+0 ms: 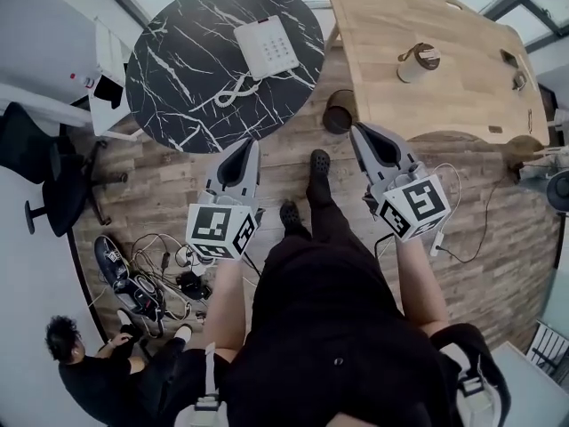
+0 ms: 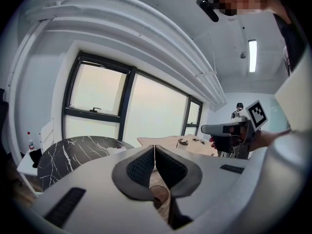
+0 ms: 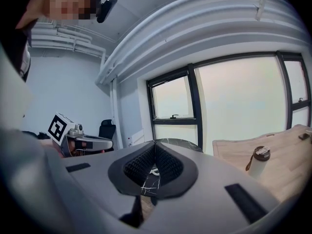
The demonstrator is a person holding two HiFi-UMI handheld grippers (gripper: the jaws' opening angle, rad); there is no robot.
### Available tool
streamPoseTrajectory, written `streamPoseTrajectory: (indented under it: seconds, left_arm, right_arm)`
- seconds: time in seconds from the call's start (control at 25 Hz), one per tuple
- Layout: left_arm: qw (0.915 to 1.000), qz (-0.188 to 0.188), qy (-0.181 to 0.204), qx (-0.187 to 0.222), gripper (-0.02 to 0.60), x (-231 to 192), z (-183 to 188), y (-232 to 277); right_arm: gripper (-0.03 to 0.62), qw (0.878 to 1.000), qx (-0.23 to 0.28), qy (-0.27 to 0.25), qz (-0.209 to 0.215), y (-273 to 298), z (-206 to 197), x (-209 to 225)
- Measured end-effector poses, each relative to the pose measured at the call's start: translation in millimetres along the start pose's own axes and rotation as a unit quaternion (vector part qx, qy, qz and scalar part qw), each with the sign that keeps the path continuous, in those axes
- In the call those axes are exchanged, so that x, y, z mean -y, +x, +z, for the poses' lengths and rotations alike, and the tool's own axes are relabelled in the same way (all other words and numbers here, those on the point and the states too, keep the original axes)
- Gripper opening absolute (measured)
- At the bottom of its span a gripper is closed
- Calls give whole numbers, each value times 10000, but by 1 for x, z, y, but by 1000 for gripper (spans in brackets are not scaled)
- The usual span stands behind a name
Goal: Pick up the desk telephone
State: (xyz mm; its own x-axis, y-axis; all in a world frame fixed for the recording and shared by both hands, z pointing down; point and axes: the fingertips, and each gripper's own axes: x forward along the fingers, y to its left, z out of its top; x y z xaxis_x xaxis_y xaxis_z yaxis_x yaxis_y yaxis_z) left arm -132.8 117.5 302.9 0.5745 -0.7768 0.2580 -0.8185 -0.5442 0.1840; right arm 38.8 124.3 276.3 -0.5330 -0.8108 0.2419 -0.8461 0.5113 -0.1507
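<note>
A white desk telephone (image 1: pixel 267 46) with a coiled cord (image 1: pixel 233 91) lies on the round black marble table (image 1: pixel 178 78), near its far right part. My left gripper (image 1: pixel 248 146) is shut and empty, held over the wood floor short of the table's near edge. My right gripper (image 1: pixel 359 132) is also shut and empty, to the right, near the gap between the two tables. In the left gripper view the jaws (image 2: pixel 154 150) meet, with the marble table (image 2: pixel 68 152) beyond at left. In the right gripper view the closed jaws (image 3: pixel 155 147) point at the marble table (image 3: pixel 170 141).
A wooden table (image 1: pixel 427 60) at right carries a lidded cup (image 1: pixel 416 62). A dark round bin (image 1: pixel 338 112) stands between the tables. Cables and a power strip (image 1: pixel 151 274) lie on the floor at left, where a person (image 1: pixel 98 372) crouches. An office chair (image 1: pixel 44 167) stands at far left.
</note>
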Motion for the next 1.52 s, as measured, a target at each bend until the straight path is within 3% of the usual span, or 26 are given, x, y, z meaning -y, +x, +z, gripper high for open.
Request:
streamPoseTrajectory:
  seconds: [0.36, 0.88, 1.16, 1.52]
  left_arm:
    - [9987, 493, 41, -111, 18, -40, 20, 52]
    - [9970, 734, 10, -234, 18, -55, 57, 156]
    - [9943, 1014, -89, -329, 18, -58, 55, 187]
    - [9886, 1260, -344, -747, 19, -76, 25, 194]
  right_arm:
    - [30, 9988, -55, 109, 474, 74, 13, 47]
    - [31, 9946, -50, 115, 1033, 156, 44, 124]
    - [31, 9913, -192, 74, 1302, 183, 43, 150]
    - [31, 9872, -647, 200, 1442, 212, 15, 148]
